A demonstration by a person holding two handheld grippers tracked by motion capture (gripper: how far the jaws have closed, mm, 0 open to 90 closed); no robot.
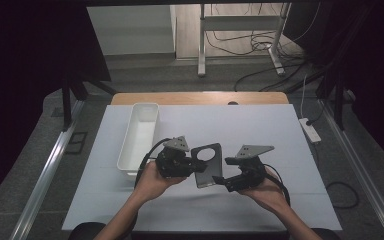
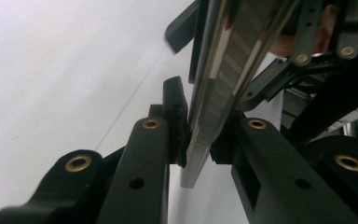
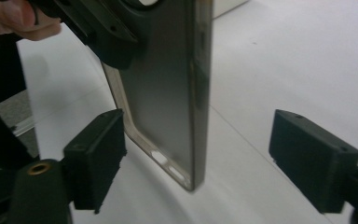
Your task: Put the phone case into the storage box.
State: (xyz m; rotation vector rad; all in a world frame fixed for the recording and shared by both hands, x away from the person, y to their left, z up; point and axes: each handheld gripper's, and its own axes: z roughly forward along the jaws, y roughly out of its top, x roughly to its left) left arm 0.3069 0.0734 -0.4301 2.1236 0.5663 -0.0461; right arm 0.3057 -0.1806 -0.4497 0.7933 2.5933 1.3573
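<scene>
A dark grey phone case (image 1: 207,165) with a round camera hole is held up over the white table (image 1: 260,135). My left gripper (image 1: 195,162) is shut on its edge. In the left gripper view both pads pinch the thin case (image 2: 214,116) edge-on, at the left gripper (image 2: 200,135). My right gripper (image 1: 219,180) stands open at the case's lower end. The right gripper view has the case (image 3: 168,93) hanging between the wide-apart jaws of the right gripper (image 3: 204,156). The right pad is well clear of the case and the left pad is close beside its edge.
A long white tray (image 1: 145,106) lies on the table to the left of my left hand. A power strip (image 1: 310,130) lies on the floor off the table's right edge. Cables and a metal stand are beyond the far edge.
</scene>
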